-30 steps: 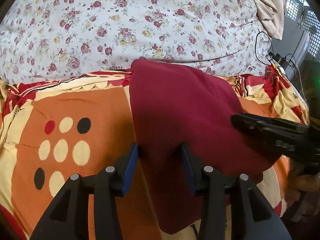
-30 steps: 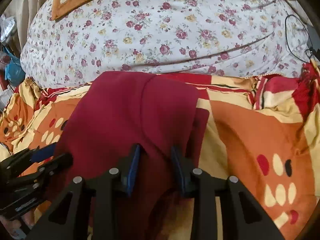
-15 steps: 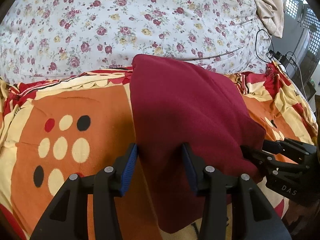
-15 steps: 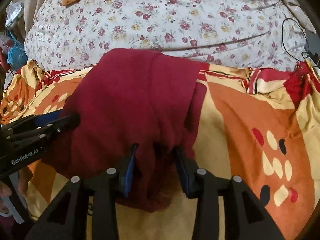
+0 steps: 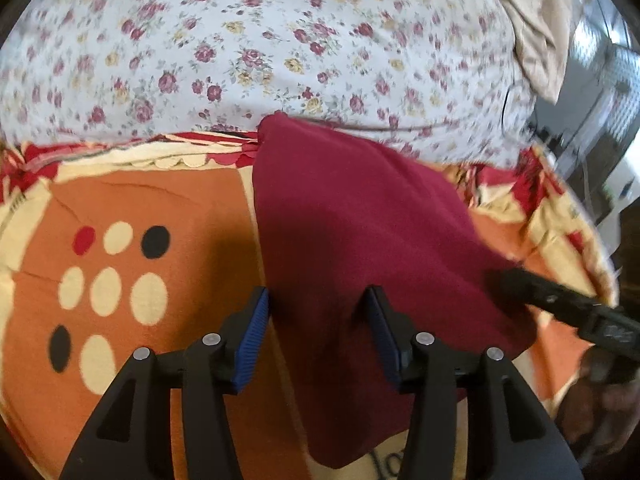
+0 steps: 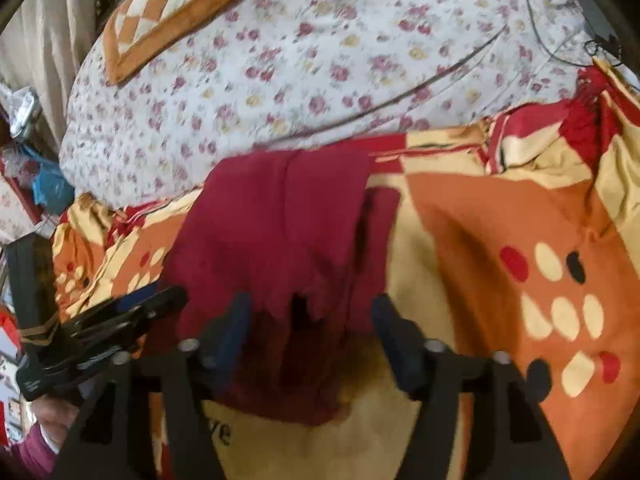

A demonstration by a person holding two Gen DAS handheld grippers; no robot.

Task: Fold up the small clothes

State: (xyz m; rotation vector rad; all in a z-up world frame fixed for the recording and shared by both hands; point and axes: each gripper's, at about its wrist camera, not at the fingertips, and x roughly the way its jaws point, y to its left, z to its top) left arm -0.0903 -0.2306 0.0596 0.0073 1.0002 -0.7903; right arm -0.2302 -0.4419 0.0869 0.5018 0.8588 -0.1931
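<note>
A maroon garment (image 5: 360,220) lies folded into a narrow strip on the orange patterned bedspread (image 5: 140,200). My left gripper (image 5: 318,300) stands over its near left edge. Its jaws are opening, with cloth lying between them and the blue pads clear of it. In the right wrist view the garment (image 6: 280,220) shows a lapped fold and a ragged near end. My right gripper (image 6: 310,304) is over that end, its jaws opening wide around loose cloth without pressing on it. Each gripper shows in the other's view: the left gripper (image 6: 132,312) at the garment's left side, the right gripper (image 5: 504,278) at its right edge.
A white floral quilt (image 5: 280,40) rises behind the garment. A checkered orange cushion (image 6: 168,12) lies on its far left and a black cable (image 6: 560,12) at its far right. Beige cloth (image 5: 532,32) hangs at the upper right. Blue bags (image 6: 48,184) clutter the left bedside.
My right gripper's jaws have spread wide and let go of the garment's near end, and the hand has drawn back a little. My left jaws stand slightly wider.
</note>
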